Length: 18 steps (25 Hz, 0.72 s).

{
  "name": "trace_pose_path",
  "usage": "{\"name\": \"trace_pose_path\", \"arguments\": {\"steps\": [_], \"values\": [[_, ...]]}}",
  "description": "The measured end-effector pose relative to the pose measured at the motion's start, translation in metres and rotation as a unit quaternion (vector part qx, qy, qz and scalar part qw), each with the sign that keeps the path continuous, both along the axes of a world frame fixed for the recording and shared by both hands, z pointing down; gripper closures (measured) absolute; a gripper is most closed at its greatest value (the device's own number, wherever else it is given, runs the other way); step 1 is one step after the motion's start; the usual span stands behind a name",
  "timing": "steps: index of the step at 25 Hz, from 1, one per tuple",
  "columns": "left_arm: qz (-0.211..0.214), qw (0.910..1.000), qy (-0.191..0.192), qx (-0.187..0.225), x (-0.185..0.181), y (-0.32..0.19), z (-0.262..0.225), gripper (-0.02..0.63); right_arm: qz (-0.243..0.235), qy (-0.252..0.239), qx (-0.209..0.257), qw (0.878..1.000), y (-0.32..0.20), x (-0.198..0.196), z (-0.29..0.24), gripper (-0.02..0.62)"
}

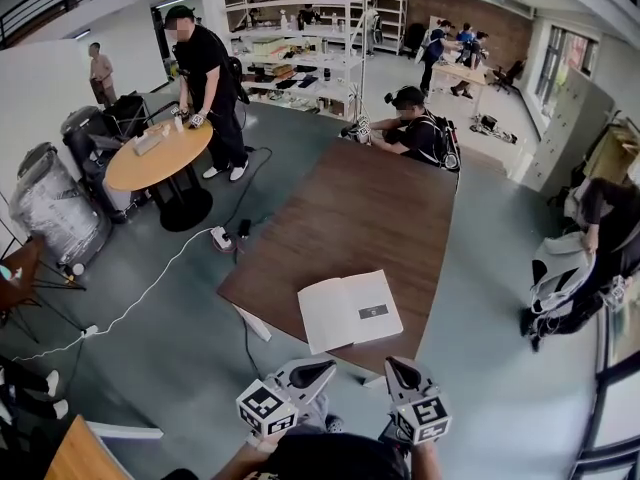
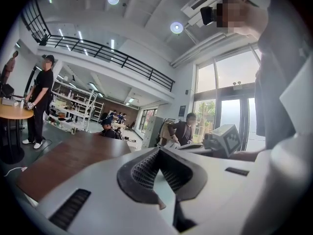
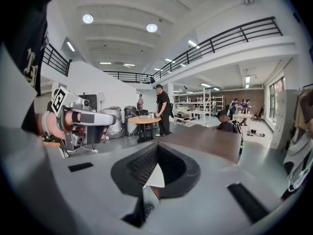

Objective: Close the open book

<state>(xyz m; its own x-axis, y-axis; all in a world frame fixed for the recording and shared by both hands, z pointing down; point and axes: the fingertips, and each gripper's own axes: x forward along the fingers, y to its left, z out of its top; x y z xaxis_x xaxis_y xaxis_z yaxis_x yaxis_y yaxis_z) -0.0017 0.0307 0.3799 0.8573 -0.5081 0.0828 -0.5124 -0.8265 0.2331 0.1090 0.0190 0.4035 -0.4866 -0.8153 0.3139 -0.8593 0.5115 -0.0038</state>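
Observation:
The book (image 1: pixel 350 310) lies flat on the brown table (image 1: pixel 350 198) close to its near edge, showing white surfaces and a small dark label. Both grippers hover over the grey floor just short of that edge, pointing toward the book without touching it. My left gripper (image 1: pixel 325 367) is shut and holds nothing; in the left gripper view its jaws (image 2: pixel 159 151) meet at the tips. My right gripper (image 1: pixel 395 366) is also shut and holds nothing. A white corner of the book (image 3: pixel 155 176) shows through the gap below its closed tips (image 3: pixel 157 146).
A person (image 1: pixel 415 128) sits at the table's far end. Another person stands at a round wooden table (image 1: pixel 160 156) to the left. A white cable and power strip (image 1: pixel 220 236) lie on the floor left of the table. A person with bags (image 1: pixel 585 258) is at the right.

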Motion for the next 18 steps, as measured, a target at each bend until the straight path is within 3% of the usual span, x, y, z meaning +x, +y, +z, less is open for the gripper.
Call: {"name": "trace_pose_path", "arguments": {"steps": [18], "values": [[-0.003, 1.0000, 0.000, -0.006, -0.001, -0.015, 0.002, 0.600, 0.011, -0.002, -0.011, 1.000, -0.014, 0.003, -0.003, 0.607]]}}
